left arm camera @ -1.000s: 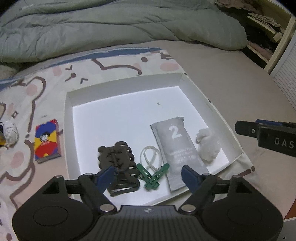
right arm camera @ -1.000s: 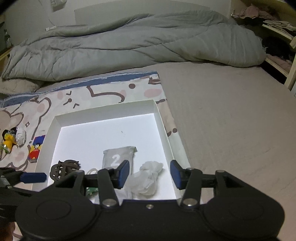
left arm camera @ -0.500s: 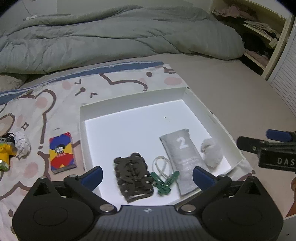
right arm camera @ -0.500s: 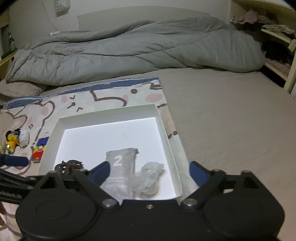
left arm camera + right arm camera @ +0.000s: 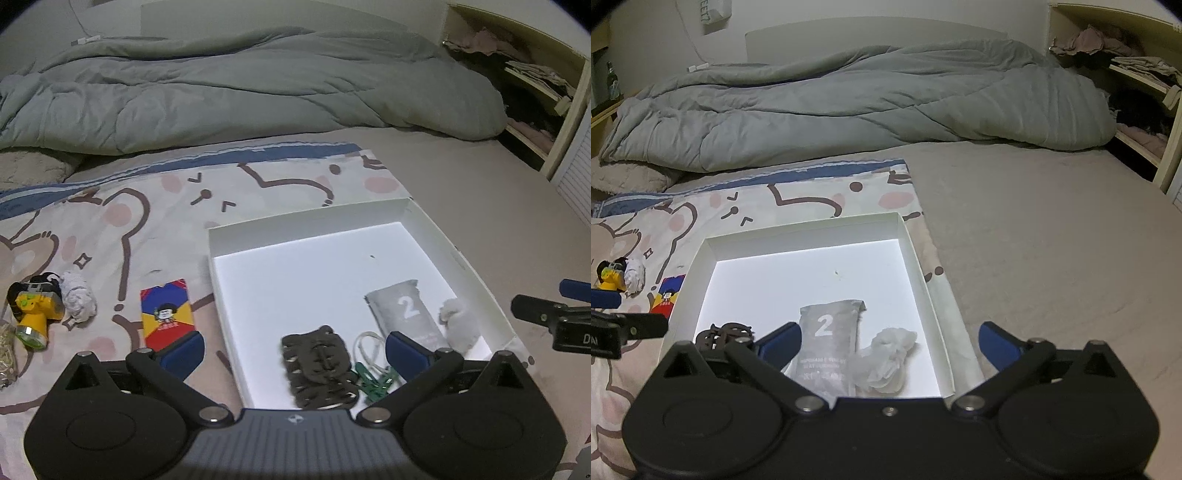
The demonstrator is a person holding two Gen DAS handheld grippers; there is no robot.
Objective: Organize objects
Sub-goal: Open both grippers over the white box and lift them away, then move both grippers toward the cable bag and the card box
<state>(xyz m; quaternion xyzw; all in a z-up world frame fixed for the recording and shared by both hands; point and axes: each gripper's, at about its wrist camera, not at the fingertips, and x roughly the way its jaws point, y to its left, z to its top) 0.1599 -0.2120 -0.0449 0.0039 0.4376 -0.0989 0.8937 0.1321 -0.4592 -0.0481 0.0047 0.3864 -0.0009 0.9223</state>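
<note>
My left gripper (image 5: 293, 352) and right gripper (image 5: 888, 341) both gape wide and empty. The tissue wad (image 5: 886, 360) lies in the white box (image 5: 916, 258) between my right fingers, beside the grey sachet (image 5: 827, 343). The card (image 5: 168, 317) sits outside the box, by my left finger.

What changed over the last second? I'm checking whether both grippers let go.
Both grippers' jaws have just been opening: left gripper off the dark hair clip, right gripper off the white wad. Both items stay in the white box.
</note>
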